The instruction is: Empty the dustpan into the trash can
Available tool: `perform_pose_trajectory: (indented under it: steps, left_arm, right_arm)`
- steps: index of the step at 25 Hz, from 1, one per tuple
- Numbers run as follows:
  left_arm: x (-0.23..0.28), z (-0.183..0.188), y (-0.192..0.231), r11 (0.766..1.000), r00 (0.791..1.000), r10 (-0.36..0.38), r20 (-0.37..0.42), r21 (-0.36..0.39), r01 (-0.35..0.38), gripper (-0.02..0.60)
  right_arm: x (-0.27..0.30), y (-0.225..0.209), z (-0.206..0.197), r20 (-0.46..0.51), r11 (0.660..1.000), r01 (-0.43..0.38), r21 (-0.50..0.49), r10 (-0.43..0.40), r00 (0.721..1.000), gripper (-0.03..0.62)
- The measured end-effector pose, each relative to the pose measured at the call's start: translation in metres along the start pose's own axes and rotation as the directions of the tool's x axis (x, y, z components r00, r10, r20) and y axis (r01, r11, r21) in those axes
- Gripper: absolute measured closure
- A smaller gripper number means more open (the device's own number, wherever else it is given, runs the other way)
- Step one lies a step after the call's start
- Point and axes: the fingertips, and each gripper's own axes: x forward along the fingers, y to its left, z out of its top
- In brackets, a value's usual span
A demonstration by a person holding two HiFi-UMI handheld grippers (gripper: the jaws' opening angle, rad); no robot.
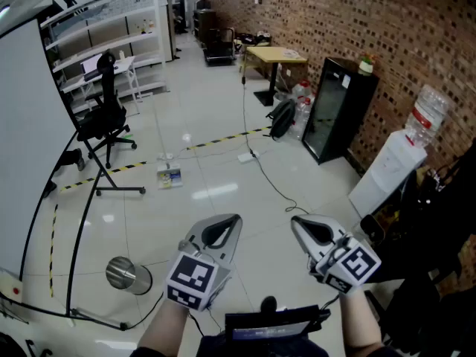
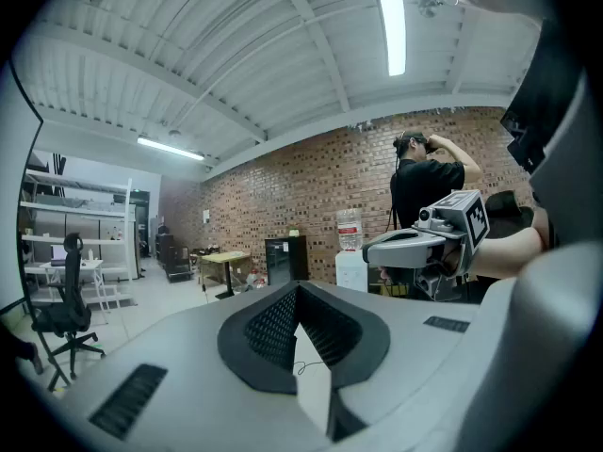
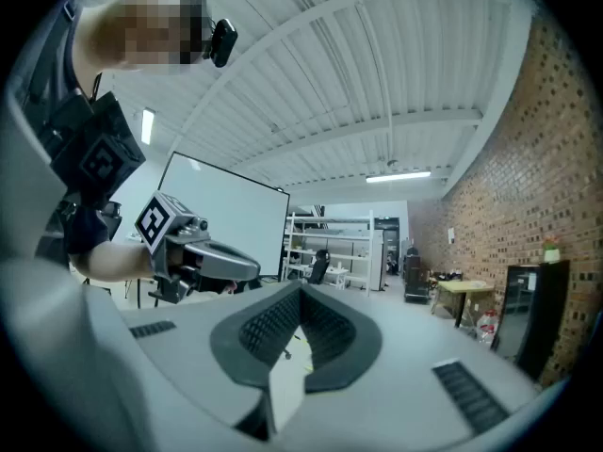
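The room was a long workshop with a glossy pale floor [image 1: 216, 117] and a brick wall [image 1: 357, 13] along one side. A silver can [image 1: 128, 275], probably the trash can, sat on the floor nearest the person. Just right of the can, both tools were held side by side, pointing level out over the floor. The left gripper [image 1: 222, 229] had its jaws pressed together on nothing. The right gripper [image 1: 312, 230], further right of the can, also had its tips meeting, with only floor behind them. I judged this a waiting posture, since nothing was gripped. Beyond the can lay a small flat item [image 1: 169, 177], too small to name, and no dustpan could be made out. Farther beyond the can stood an office chair [image 1: 104, 117].
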Motion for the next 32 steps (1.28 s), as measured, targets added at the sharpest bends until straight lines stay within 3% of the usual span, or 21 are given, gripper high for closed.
perform_pose_trajectory:
  steps: [5,20,27,32]
  left_arm:
    - [0.012,-0.001,0.012,1.000,1.000,-0.003,-0.020,0.021,0.004,0.580]
    - [0.095,0.012,0.054,0.985,0.984,0.167,-0.065,0.056,-0.164,0.580]
    - [0.131,0.013,0.070,0.953,0.948,0.300,-0.110,0.088,-0.291,0.580]
    - [0.148,0.011,0.078,0.946,0.935,0.322,-0.146,0.095,-0.311,0.580]
  right_arm:
    - [0.011,-0.013,-0.009,-0.016,0.999,-0.005,0.051,0.006,1.000,0.582]
    - [0.062,-0.116,-0.032,0.030,0.981,-0.172,0.094,0.170,0.985,0.582]
    - [0.084,-0.154,-0.036,0.017,0.953,-0.303,0.024,0.302,0.953,0.582]
    - [0.100,-0.172,-0.042,-0.023,0.933,-0.355,-0.061,0.354,0.935,0.582]
